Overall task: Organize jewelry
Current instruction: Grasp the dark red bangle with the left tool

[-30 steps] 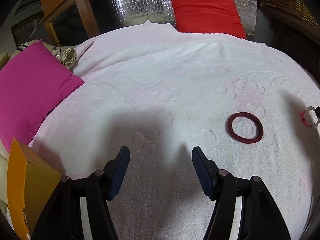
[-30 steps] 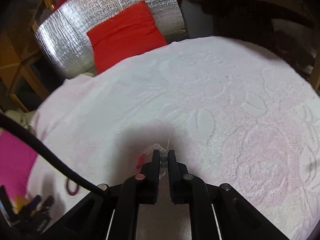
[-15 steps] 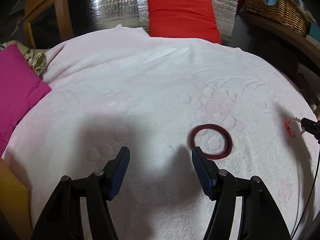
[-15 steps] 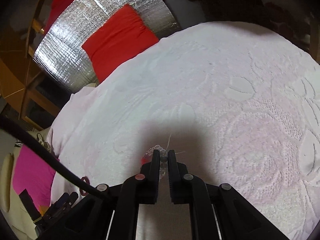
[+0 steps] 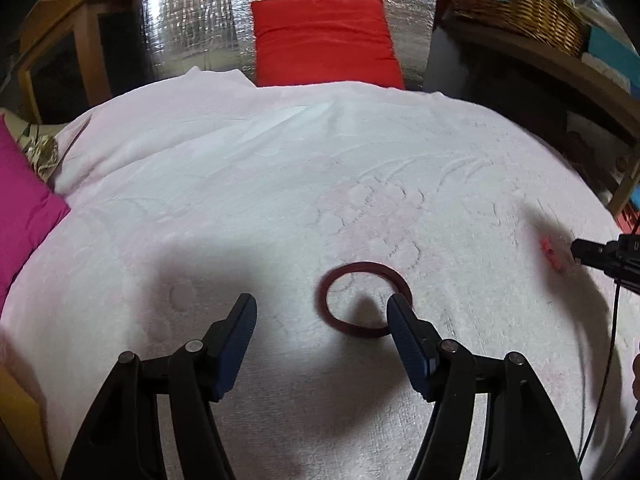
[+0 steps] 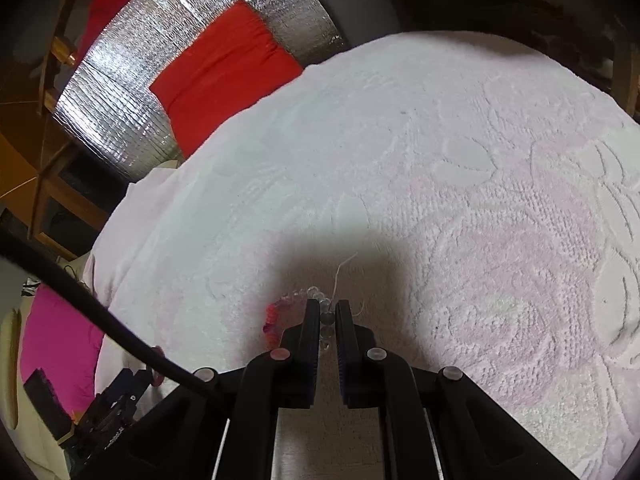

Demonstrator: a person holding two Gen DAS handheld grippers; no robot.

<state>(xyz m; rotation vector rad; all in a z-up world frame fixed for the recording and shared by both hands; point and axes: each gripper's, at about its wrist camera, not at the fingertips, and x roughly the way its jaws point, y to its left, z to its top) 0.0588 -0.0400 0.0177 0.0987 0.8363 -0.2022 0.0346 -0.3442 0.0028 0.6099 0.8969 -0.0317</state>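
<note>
A dark red bangle (image 5: 365,299) lies flat on the pale pink embossed bedspread (image 5: 280,184). My left gripper (image 5: 322,314) is open just above it, its right fingertip over the bangle's near right rim. My right gripper (image 6: 327,309) is shut on a beaded bracelet (image 6: 280,312) of clear and pink-red beads, held just above the bedspread with a loose thread trailing. In the left wrist view the right gripper (image 5: 576,249) and the blurred bracelet (image 5: 554,256) show at the far right. The left gripper (image 6: 136,384) shows at the lower left of the right wrist view.
A red cushion (image 5: 324,40) leans on a silver foil panel (image 5: 188,20) behind the bed. A magenta cushion (image 5: 20,208) lies at the left edge. A wicker basket (image 5: 516,0) sits on a wooden shelf at the back right. A black cable (image 6: 80,304) crosses the right wrist view.
My left gripper has moved right and forward toward the bangle, which now lies between its fingertips' reach. My right gripper still holds the bracelet and has turned slightly.
</note>
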